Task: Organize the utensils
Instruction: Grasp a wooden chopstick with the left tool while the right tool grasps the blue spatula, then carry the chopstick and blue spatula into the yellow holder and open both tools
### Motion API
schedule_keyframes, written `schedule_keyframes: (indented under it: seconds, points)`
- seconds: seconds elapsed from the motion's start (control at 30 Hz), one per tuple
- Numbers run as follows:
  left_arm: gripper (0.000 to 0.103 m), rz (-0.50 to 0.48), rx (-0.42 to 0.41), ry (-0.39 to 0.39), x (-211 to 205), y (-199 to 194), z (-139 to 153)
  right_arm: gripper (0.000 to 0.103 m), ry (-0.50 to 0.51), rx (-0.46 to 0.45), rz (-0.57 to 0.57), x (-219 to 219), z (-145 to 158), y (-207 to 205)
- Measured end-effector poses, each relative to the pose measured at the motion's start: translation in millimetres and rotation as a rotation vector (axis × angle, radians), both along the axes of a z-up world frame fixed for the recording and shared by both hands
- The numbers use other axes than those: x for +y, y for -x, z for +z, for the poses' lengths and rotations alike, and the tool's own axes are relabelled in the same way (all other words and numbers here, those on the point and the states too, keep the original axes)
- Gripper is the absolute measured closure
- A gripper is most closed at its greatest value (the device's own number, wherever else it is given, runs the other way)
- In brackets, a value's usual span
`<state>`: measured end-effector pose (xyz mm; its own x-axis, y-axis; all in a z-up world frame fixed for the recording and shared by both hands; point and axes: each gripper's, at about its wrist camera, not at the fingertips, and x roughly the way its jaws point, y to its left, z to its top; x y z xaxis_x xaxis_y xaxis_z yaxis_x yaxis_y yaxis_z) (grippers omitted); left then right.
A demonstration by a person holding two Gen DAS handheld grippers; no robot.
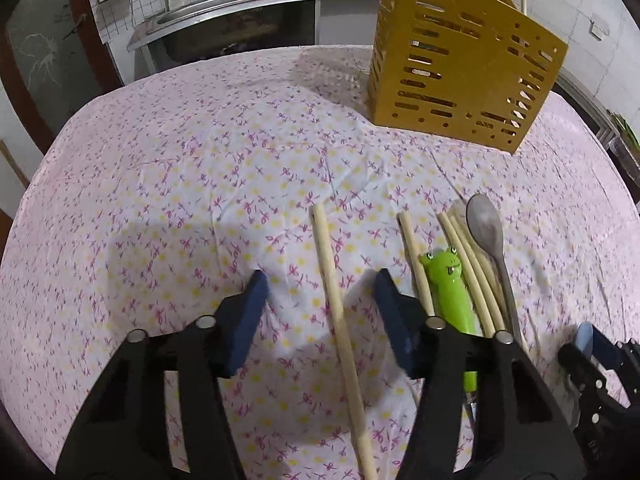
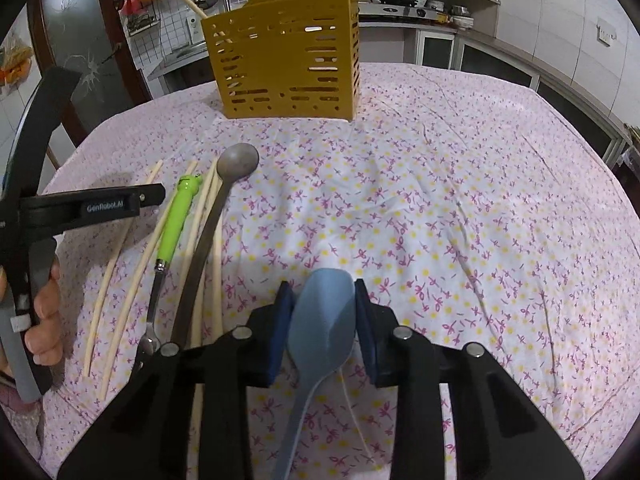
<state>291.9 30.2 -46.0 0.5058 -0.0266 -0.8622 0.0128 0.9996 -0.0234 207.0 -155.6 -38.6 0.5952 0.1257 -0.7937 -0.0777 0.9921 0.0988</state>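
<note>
On the flowered table point(image 1: 168, 184), the left gripper point(image 1: 320, 280) straddles a single chopstick point(image 1: 336, 304) with its jaws apart, not touching it. The right gripper point(image 2: 322, 296) is clamped on a blue spoon point(image 2: 324, 320). Toward ten o'clock of it lie more chopsticks point(image 2: 132, 276), a green-handled utensil point(image 2: 176, 220) and a grey spoon point(image 2: 238, 160). The yellow holder point(image 2: 288, 64) stands at twelve o'clock.

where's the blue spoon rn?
Right wrist view, bottom centre: the blue spoon lies on the floral tablecloth with its bowl between the right hand-held gripper's pads, right of the chopsticks and the metal spoon.
</note>
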Motion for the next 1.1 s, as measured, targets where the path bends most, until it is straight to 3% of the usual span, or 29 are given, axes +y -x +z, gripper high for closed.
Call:
schedule_keyframes:
  seconds: [0.13,0.2,0.3,0.87,1.1]
  points:
    - [0.066,-0.019,0.001,-0.020,-3,-1,2,0.072,-0.021,0.001,-0.004,-3,-1,0]
    - [0.080,-0.032,0.004,-0.010,-4,-1,2,0.072,-0.027,0.001,-0.004,-4,-1,0]
    - [0.094,-0.038,0.008,-0.016,-7,-1,3,0.072,-0.033,0.001,-0.003,-4,0,0]
    - [0.099,-0.033,-0.005,0.068,14,7,12,0.072,-0.079,-0.011,-0.008,-14,6,0]
    - [0.099,-0.035,-0.132,0.173,19,27,42,0.073,-0.092,-0.060,-0.008,-20,23,-1]
